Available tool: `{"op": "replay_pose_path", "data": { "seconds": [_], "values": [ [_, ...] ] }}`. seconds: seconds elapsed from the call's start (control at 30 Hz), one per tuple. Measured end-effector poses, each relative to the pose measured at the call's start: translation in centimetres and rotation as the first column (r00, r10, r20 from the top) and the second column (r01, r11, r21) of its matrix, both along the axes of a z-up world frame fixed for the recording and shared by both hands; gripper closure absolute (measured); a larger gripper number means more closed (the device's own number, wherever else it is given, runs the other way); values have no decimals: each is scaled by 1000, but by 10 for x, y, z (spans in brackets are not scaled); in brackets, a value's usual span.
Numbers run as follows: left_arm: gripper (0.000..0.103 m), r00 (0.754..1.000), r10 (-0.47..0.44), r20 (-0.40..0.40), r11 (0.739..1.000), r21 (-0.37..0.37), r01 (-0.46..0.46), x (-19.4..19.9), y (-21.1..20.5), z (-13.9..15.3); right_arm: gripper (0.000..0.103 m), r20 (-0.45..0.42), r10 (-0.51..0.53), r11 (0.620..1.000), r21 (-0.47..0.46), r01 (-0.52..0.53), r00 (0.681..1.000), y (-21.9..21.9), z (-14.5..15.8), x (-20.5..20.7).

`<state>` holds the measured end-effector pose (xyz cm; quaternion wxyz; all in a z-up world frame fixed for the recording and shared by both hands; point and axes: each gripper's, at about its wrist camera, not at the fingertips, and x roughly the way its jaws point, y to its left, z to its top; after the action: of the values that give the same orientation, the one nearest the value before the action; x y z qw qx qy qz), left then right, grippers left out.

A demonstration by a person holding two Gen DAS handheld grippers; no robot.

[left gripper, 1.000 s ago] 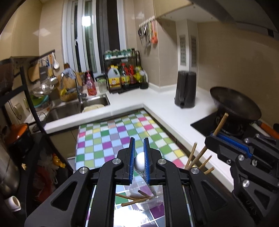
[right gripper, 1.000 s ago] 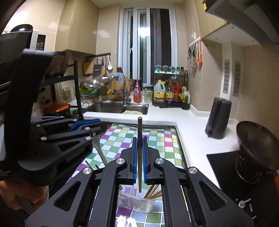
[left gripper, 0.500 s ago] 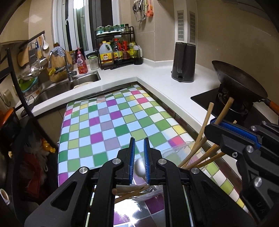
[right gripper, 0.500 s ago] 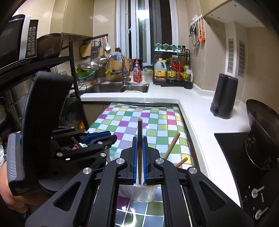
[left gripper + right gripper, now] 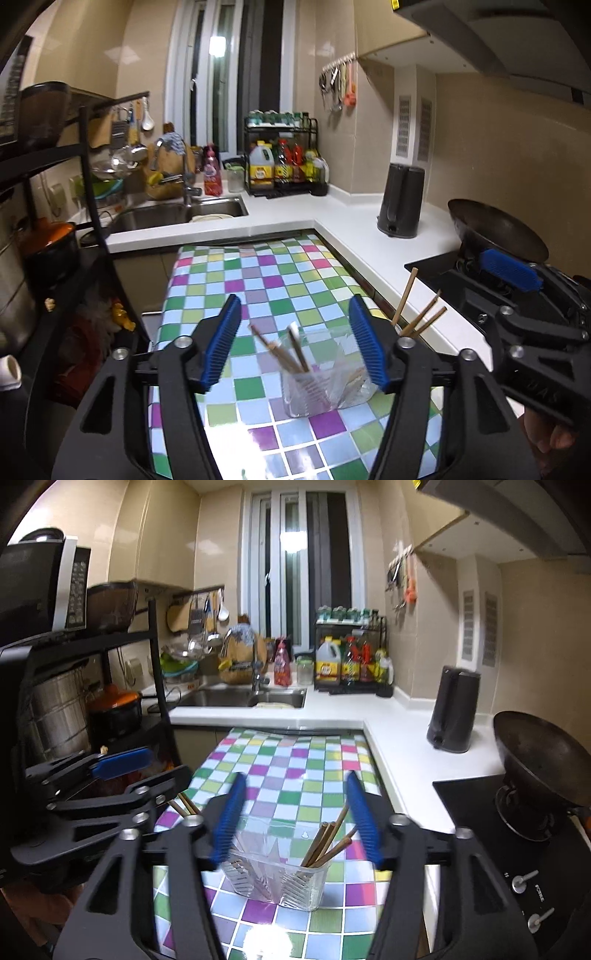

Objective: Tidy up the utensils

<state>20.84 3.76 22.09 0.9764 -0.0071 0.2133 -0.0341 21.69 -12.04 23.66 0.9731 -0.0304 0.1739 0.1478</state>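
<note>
My left gripper (image 5: 294, 343) hangs over a clear plastic cup (image 5: 332, 387) on the checkered tablecloth (image 5: 266, 280); its jaws are opening and grip nothing. Brown chopsticks (image 5: 280, 350) and a white utensil (image 5: 293, 328) lean inside that cup. More chopsticks (image 5: 417, 310) stick up behind my right finger. My right gripper (image 5: 295, 818) is also opening, empty, above a second clear cup (image 5: 258, 875) that holds several chopsticks (image 5: 325, 842). Each gripper shows in the other's view: the right gripper (image 5: 517, 295) at the right, the left gripper (image 5: 110, 775) at the left.
A black wok (image 5: 543, 753) on the stove and a black kettle (image 5: 454, 709) stand on the white counter to the right. The sink (image 5: 240, 698) and a bottle rack (image 5: 351, 664) are at the back. A black shelf with pots (image 5: 110, 709) stands at the left.
Both grippers have gone from shut to open. The left let go of the white utensil and the right let go of its chopstick; both now rest in the cups.
</note>
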Motion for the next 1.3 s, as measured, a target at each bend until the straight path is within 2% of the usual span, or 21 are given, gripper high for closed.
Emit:
{"op": "replay_pose_path", "data": {
  "seconds": [0.03,0.13,0.17,0.3,0.37,0.5,0.6,0.67,0.87,0.97,1.07,1.2,1.3],
  "values": [
    [34,1000,8,8,1000,0,-8,-9,3,0,19,29,-25,1000,18,24,999,-4,1,-12],
    [23,999,26,23,1000,6,-26,-39,9,-8,8,81,-65,996,68,60,995,-15,0,-45],
    [18,999,30,23,1000,4,-30,-47,12,-13,6,89,-71,995,74,65,993,-17,-2,-55],
    [14,999,47,-20,998,-28,-47,-72,19,-47,6,74,-83,996,29,81,994,-19,-23,-79],
    [8,997,62,-34,997,-49,-64,-77,22,-63,5,67,-119,993,-6,120,991,-19,-38,-86],
    [8,993,101,-62,988,-115,-108,-81,24,-100,5,16,-146,988,-53,146,989,-24,-75,-89],
    [8,988,132,-82,987,-87,-139,-79,19,-121,5,-9,-141,988,-69,140,990,-28,-99,-88],
    [8,988,116,-100,989,-84,-124,-79,16,-131,5,-9,-141,987,-79,140,990,-30,-109,-87],
    [8,989,118,-93,989,-81,-125,-80,11,-149,5,-18,-169,985,-39,168,986,-44,-139,-83],
    [8,991,105,-83,991,-71,-111,-80,4,-151,5,-23,-151,986,-68,149,988,-43,-146,-81],
    [8,992,116,-47,992,-38,-118,-85,-3,-152,5,-25,-155,986,-60,153,988,-47,-146,-80],
    [8,990,115,-80,991,-57,-120,-81,-4,-156,5,-47,-176,983,-50,174,983,-54,-148,-75],
    [8,987,135,-82,990,-36,-138,-80,-6,-158,5,-70,-185,982,-42,183,980,-59,-151,-71]
  ]
}}
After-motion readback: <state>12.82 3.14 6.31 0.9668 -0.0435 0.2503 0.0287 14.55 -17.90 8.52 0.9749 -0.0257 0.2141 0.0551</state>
